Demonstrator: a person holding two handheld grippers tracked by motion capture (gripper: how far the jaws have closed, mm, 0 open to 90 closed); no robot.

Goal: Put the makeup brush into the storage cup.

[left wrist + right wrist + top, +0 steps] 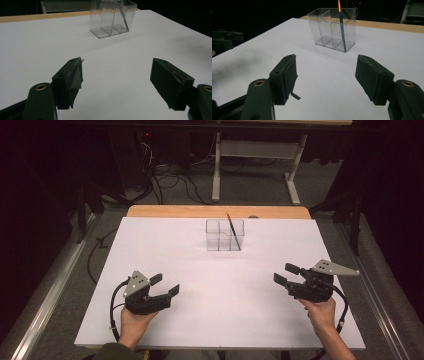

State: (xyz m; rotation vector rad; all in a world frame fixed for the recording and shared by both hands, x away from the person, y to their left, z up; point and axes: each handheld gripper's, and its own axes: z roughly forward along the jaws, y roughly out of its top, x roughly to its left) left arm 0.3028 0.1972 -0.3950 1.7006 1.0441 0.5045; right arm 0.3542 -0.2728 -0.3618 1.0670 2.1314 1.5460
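A clear plastic organiser (225,235) with several compartments stands on the white sheet towards the table's far side. A thin dark brush with an orange upper handle (341,27) leans in its right-hand compartment, handle end up. Held low at the front left, my left gripper (164,285) is open and empty, its jaws pointing towards the organiser (112,18). My right gripper (286,274) rests at the front right, also open with nothing between its jaws, facing the organiser (333,27). Both grippers are well short of the organiser.
The white sheet (220,285) covers most of the wooden table (165,211), whose bare strip shows at the far edge. Behind the table are a white frame's legs (216,175) and loose cables (170,180) on the floor. A metal rail (55,280) runs along the left.
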